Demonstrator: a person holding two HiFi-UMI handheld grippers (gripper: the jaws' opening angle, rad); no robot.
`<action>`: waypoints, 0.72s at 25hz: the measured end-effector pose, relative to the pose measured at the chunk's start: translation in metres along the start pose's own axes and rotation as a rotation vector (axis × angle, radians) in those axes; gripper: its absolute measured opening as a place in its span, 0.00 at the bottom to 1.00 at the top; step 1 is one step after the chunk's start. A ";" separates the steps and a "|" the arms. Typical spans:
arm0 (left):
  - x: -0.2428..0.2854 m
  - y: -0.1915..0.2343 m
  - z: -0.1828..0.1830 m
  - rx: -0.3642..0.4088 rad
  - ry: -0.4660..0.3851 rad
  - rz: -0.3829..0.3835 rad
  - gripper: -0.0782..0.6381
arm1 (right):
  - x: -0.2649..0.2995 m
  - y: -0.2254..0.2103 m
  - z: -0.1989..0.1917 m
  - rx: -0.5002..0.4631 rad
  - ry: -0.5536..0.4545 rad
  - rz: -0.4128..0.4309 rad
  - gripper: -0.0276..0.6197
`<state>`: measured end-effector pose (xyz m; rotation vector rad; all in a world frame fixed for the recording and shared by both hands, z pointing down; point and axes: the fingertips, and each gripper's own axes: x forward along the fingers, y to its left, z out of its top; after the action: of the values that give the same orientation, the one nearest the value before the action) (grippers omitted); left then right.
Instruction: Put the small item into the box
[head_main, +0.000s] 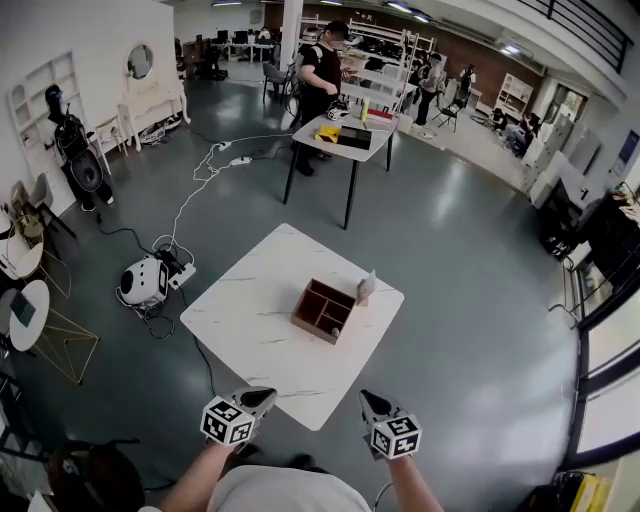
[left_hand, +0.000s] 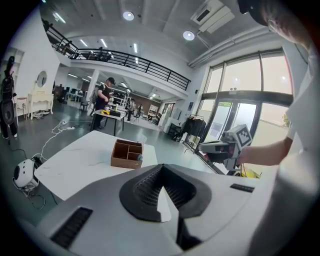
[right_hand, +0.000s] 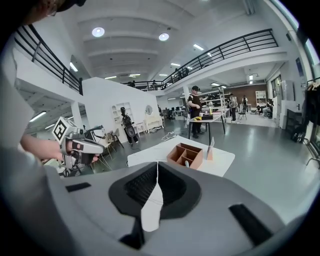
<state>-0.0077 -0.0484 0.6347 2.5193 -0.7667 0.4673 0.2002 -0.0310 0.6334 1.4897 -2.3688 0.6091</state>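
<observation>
The left gripper (head_main: 265, 396) and the right gripper (head_main: 368, 398) hang side by side just short of the desk's (head_main: 250, 300) near corner, both aimed at it, well apart from each other. Each gripper view shows the jaws pressed together at the tips, with nothing between them. In the left gripper view the right gripper shows off to the side, held in a hand (left_hand: 250, 156). The right gripper view shows the left one the same way.

The desk has a white, faintly veined top and stands cornerwise to the person on a grey floor (head_main: 450, 260). Toward its far right side sits the box (head_main: 322, 308), brown, open at the top and split into compartments. The small item (head_main: 335, 331), pale grey, lies inside the box, in the compartment at its near right corner. A card (head_main: 366, 288) stands upright at the box's far right corner, touching it or just beside it.

Left of the desk, on the floor, lies a round white device (head_main: 143, 282) with white cables (head_main: 195, 195) running away from it.

Farther off stands a second desk (head_main: 345, 140) with black legs, carrying a black tray (head_main: 352, 136) and something yellow (head_main: 328, 132). A person (head_main: 320, 75) in dark clothes stands behind it. More people and shelves show at the far end of the hall.
</observation>
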 end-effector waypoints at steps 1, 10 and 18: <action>-0.003 0.002 0.000 0.002 0.003 -0.005 0.13 | 0.000 0.001 0.001 0.007 -0.005 -0.009 0.09; -0.020 0.025 -0.003 0.031 0.012 -0.039 0.13 | 0.003 0.010 0.009 -0.002 -0.036 -0.029 0.08; -0.027 0.038 0.000 0.029 -0.001 -0.044 0.13 | 0.010 0.021 0.017 -0.017 -0.042 -0.042 0.08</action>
<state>-0.0515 -0.0642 0.6353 2.5582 -0.7081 0.4660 0.1771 -0.0392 0.6188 1.5555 -2.3616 0.5515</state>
